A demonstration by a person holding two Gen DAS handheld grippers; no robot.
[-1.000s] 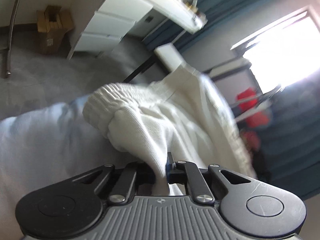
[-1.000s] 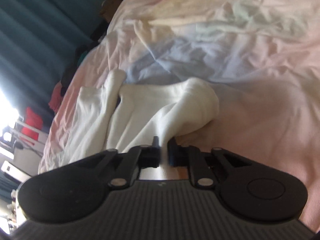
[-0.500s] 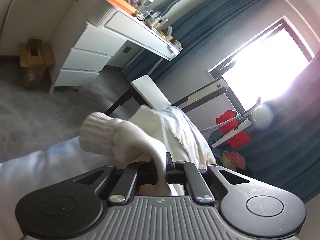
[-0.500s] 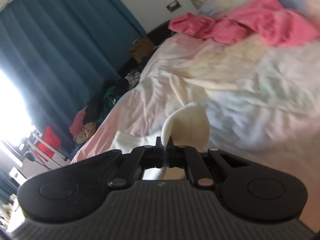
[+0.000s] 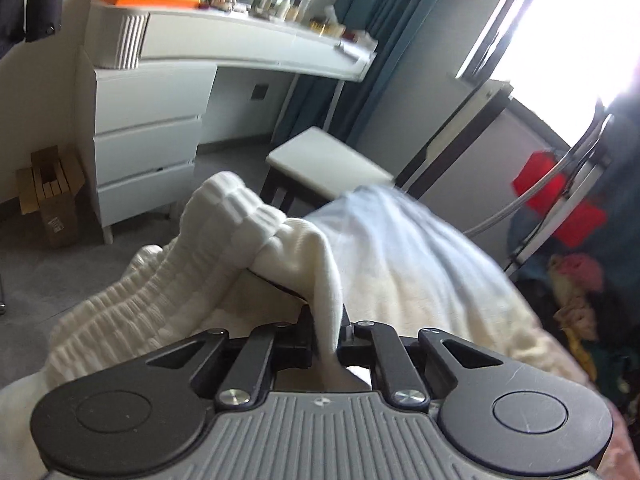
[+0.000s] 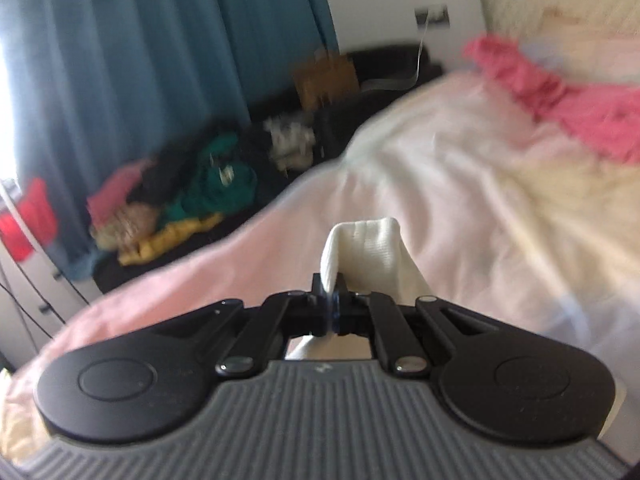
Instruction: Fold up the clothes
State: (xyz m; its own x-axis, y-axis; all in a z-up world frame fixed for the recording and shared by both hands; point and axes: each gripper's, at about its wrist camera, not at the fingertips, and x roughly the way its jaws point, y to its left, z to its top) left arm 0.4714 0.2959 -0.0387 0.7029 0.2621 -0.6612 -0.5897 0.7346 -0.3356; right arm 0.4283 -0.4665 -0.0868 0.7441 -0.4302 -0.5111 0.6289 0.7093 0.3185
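Observation:
A white knitted sweater (image 5: 288, 248) hangs bunched in front of the left wrist camera, its ribbed hem (image 5: 160, 280) spilling to the left. My left gripper (image 5: 326, 320) is shut on a fold of it. In the right wrist view only a small tab of the same white sweater (image 6: 368, 248) shows above the fingers, with my right gripper (image 6: 330, 284) shut on it over the pink bed sheet (image 6: 440, 184). The rest of the garment is hidden below both grippers.
A white dresser (image 5: 148, 140) and vanity desk (image 5: 248, 44), a white stool (image 5: 324, 164) and a cardboard box (image 5: 52, 196) stand beyond the bed. A pink garment (image 6: 560, 96) lies near the headboard. A heap of clothes (image 6: 180, 200) lies by the blue curtain (image 6: 140, 60).
Both grippers have lifted the sweater off the bed and tilted up, so the views now show the room. Less of the garment is visible in the right view.

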